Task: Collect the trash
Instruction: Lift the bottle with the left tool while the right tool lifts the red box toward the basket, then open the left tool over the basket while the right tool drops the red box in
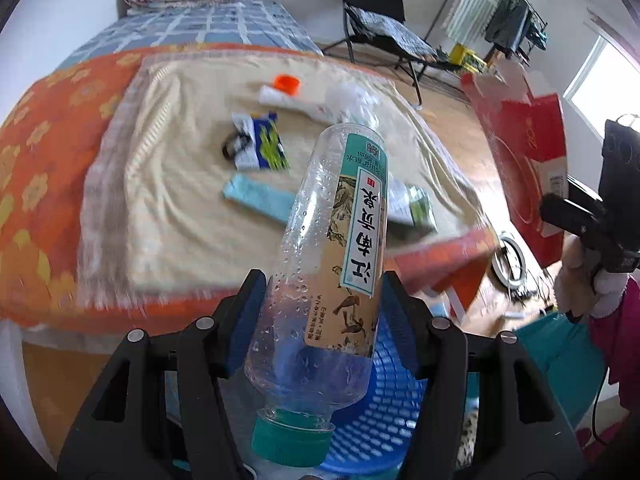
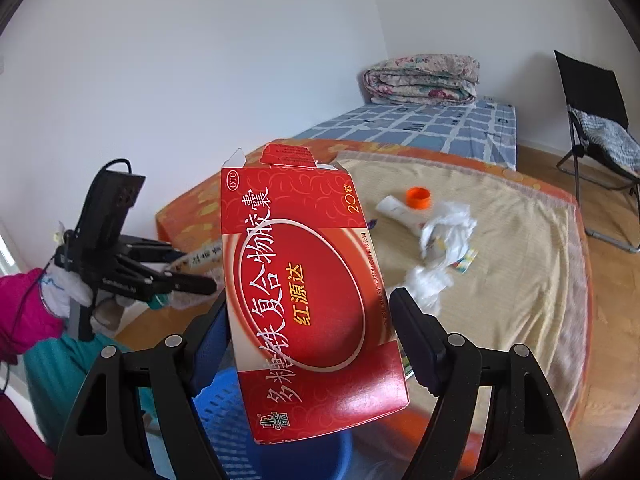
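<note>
Item: two pieces of trash in hand, above the blue basket (image 1: 396,396).

Left tool (image 1: 322,312) clamps the plastic bottle (image 1: 332,264) mid-body, cap nearest; apparently empty, so light, smooth, easily dented. Right tool (image 2: 310,332) grips the red carton (image 2: 308,288) by its side edges; flat, light, crushable card. Tissue (image 2: 444,236), tube (image 2: 396,208) and wrappers (image 1: 260,144) lie farther off on the bed (image 1: 168,184).

blue basket (image 1: 396,412): mostly hidden behind the left gripper's (image 1: 324,312) water bottle (image 1: 332,256), cut off below.
light blue packet (image 1: 260,198): far end hidden behind the bottle.
right gripper's (image 2: 312,320) left pad: hidden behind the red medicine box (image 2: 308,292).
</note>
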